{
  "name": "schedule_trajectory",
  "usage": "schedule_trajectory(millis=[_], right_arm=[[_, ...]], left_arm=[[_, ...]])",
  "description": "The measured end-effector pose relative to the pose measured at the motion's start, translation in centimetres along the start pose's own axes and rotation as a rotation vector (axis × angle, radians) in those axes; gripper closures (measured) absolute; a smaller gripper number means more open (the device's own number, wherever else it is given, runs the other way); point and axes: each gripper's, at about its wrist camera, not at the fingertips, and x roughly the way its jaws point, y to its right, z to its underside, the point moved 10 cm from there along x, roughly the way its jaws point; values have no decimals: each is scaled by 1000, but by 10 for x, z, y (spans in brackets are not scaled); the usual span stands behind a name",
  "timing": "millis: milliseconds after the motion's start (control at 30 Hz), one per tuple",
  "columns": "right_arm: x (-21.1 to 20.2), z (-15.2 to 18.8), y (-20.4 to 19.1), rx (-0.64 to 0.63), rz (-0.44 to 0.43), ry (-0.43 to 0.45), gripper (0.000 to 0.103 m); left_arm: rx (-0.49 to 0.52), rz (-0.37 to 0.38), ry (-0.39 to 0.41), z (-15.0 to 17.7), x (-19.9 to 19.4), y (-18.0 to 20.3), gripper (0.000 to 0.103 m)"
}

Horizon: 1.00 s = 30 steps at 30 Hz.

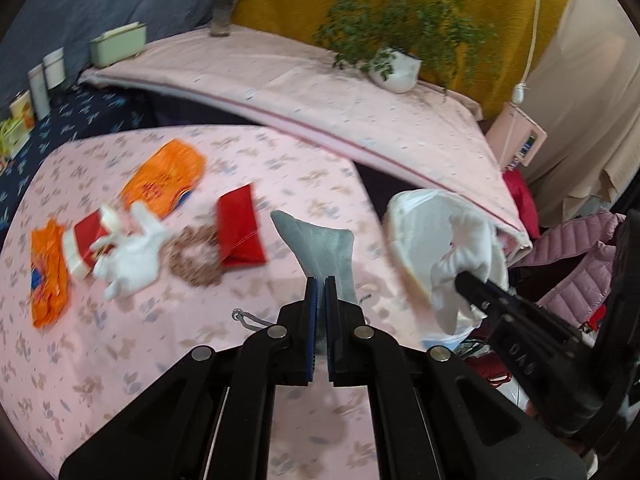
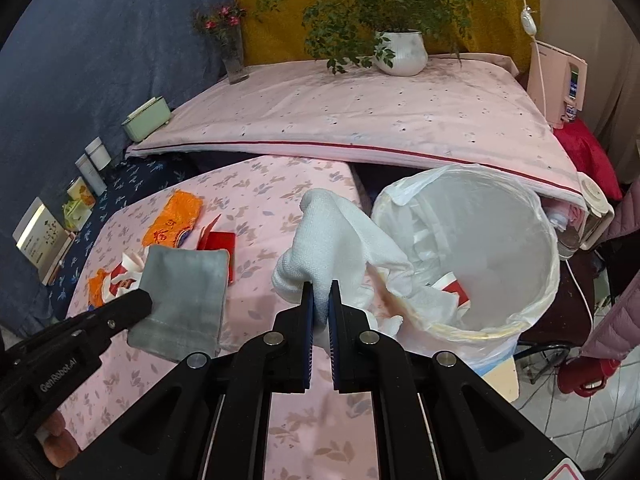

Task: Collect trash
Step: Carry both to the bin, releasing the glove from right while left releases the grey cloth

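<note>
Right gripper (image 2: 320,304) is pinched on a white cloth glove (image 2: 340,236), held near the rim of the lined trash bin (image 2: 520,320), glove mostly hanging on the table side. Left gripper (image 1: 320,300) is clamped on a grey fabric pouch (image 1: 320,248), lifted above the pink floral table (image 1: 120,360), well short of the bin.

Step in hand, as I read it: drop the glove in the bin, pouch follows.

- Carry the right gripper further over the bin opening before releasing. The glove looks limp; part of it seems to drape at the rim, so an early release likely leaves it hanging on the liner or sliding back onto the table.
- Release high enough that the fingers don't snag the loose liner edge.
- Keep the left gripper back until the right clears; the two are close and the bin mouth fits one comfortably.
- Bin already holds a red-and-white wrapper (image 2: 454,290) and crumpled paper; plenty of room.

Left on the table: orange packet (image 1: 164,176), red pouch (image 1: 240,232), second white glove (image 1: 132,252), a brown ring-shaped item (image 1: 196,256), red-and-white wrapper (image 1: 86,246), another orange wrapper (image 1: 48,272). Blur hides detail there.
</note>
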Motion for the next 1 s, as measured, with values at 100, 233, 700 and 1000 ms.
schedule_trajectory(millis=[100, 233, 700, 1000], right_arm=[[-5, -7, 25, 26, 27, 16, 96], [-11, -14, 58, 56, 68, 32, 96], [-15, -20, 128, 129, 149, 40, 96], [-11, -25, 138, 138, 159, 42, 96]], left_arm=[[37, 23, 15, -16, 4, 29, 100], [76, 70, 28, -32, 12, 67, 100], [163, 153, -1, -51, 58, 166, 76], [170, 74, -4, -47, 66, 152, 59]])
